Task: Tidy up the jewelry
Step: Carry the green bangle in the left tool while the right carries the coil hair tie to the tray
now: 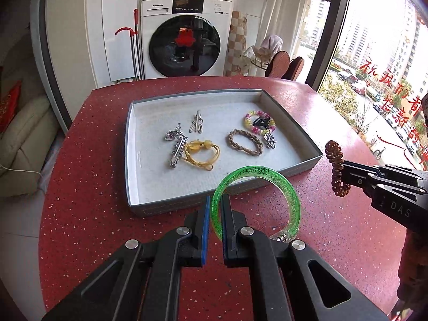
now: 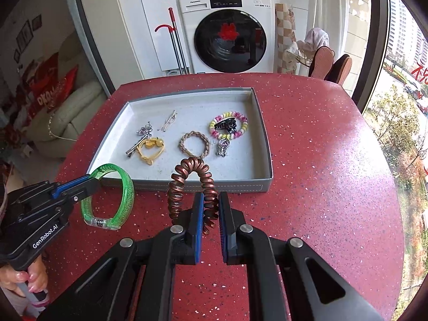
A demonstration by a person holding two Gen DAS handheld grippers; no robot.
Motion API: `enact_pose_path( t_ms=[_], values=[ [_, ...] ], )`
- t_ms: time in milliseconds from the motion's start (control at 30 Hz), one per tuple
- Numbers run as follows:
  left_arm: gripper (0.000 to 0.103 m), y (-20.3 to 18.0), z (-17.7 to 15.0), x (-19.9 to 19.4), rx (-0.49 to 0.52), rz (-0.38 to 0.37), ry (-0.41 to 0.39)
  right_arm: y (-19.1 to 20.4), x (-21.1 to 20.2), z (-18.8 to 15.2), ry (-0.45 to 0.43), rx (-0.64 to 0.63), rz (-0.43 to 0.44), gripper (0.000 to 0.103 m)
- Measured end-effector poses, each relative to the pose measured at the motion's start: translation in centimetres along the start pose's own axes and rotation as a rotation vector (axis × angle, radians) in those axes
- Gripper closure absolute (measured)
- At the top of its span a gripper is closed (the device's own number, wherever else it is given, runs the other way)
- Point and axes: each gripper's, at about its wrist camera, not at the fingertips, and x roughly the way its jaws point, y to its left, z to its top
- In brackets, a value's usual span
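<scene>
My left gripper is shut on a green translucent bangle and holds it above the red table, just short of the grey tray's near wall. It also shows in the right wrist view, with the bangle. My right gripper is shut on a brown spiral hair tie, held before the tray's near wall. In the left wrist view it enters from the right with the hair tie.
The tray holds a braided tan band, a yellow cord tie, silver clips, a silver charm and a pink-yellow spiral tie with a black claw clip. The red speckled table ends near a window at right.
</scene>
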Motion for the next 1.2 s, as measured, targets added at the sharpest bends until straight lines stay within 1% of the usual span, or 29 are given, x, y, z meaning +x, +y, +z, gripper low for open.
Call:
enact_pose_path(
  t_ms=[167, 433, 767, 1033, 1200],
  values=[
    [0.078, 0.5, 0.5, 0.1, -0.012, 0.004, -0.009, 0.3, 0.1, 0.8, -0.010, 0.008, 0.009, 0.091],
    [0.078, 1.1, 0.7, 0.4, -0.025, 0.011, -0.016, 0.5, 0.7, 1.1, -0.007, 0.022, 0.017, 0.091],
    [0.078, 1.9, 1.1, 0.5, -0.044, 0.032, -0.023, -0.2, 1.0, 1.7, -0.020, 0.050, 0.025, 0.091],
    [0.078, 3.1, 2.7, 0.9, -0.068, 0.063, -0.046, -1.2, 2.1, 3.2, -0.023, 0.092, 0.041, 0.091],
    [0.078, 3.4, 4.0, 1.4, -0.074, 0.091, -0.064, -1.7, 3.3, 4.3, -0.021, 0.116, 0.037, 0.091]
  ],
)
